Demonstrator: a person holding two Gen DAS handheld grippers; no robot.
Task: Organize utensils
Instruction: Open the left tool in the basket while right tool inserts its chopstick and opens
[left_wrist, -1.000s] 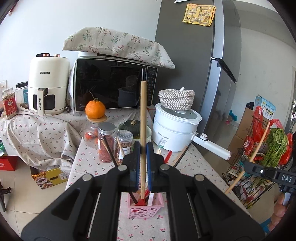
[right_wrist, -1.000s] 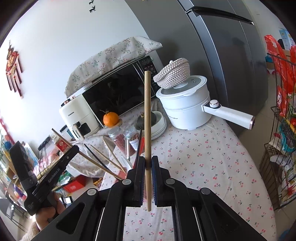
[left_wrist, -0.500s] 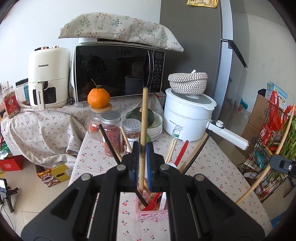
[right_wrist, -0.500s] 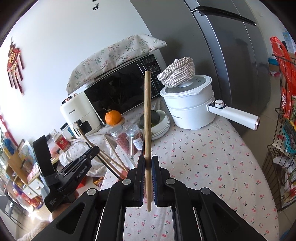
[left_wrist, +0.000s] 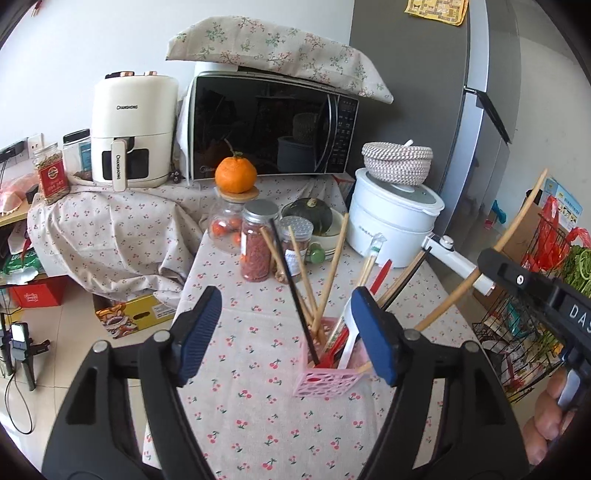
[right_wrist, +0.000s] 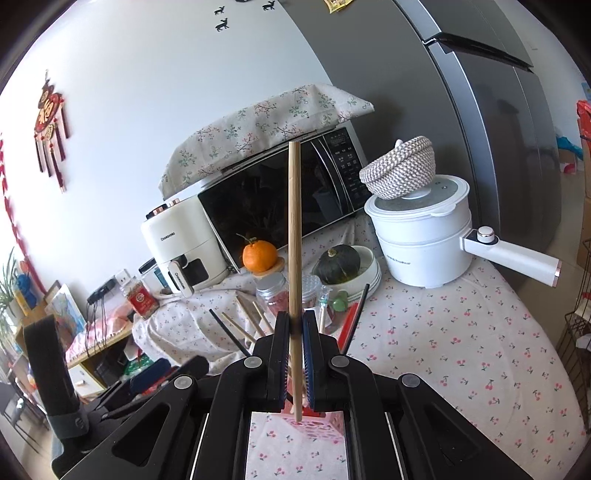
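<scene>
Left wrist view: left tongs (left_wrist: 286, 332) spread wide, having just been opening, nothing between the blue pads (left_wrist: 199, 334). Beyond and slightly right of the gap, a pink perforated holder (left_wrist: 325, 382) standing on the cherry-print bench (left_wrist: 251, 424), near the viewer. Inside it, leaning at mixed angles: bamboo chopsticks (left_wrist: 330, 273), a black chopstick (left_wrist: 291, 288), a red utensil (left_wrist: 380, 273) and a white utensil (left_wrist: 349, 349). Just past the holder, two spice jars (left_wrist: 256, 245), a glass jar topped by an orange (left_wrist: 236, 175), a dark squash (left_wrist: 308, 216) in a bowl. Farther right, a white electric pot (left_wrist: 391, 225) carrying a woven basket (left_wrist: 397, 162). At the far side, a microwave (left_wrist: 269, 123) under a floral cloth and a white air fryer (left_wrist: 131, 129) to its left. At the right edge, right tongs (left_wrist: 480, 271) seen side-on, clamped on a long bamboo chopstick (left_wrist: 517, 221) that slants up to the right, with a hand (left_wrist: 546, 424) below.

Right wrist view: right tongs (right_wrist: 294, 350) pressed together on the bamboo chopstick (right_wrist: 294, 240), held nearly upright, its lower tip just over the pink holder (right_wrist: 321, 422), whose rim peeks out beneath the pads. Sticking up behind the tongs, tips of chopsticks (right_wrist: 243, 330), left of centre, and the red utensil (right_wrist: 351, 321) to the right. Low at the left, the left tongs (right_wrist: 166, 369), dark and partly hidden. Beyond, the orange (right_wrist: 259, 254), the squash (right_wrist: 338, 264), the white pot (right_wrist: 424, 236) at right, the microwave (right_wrist: 280, 199) and air fryer (right_wrist: 184, 243) at the far side.
</scene>
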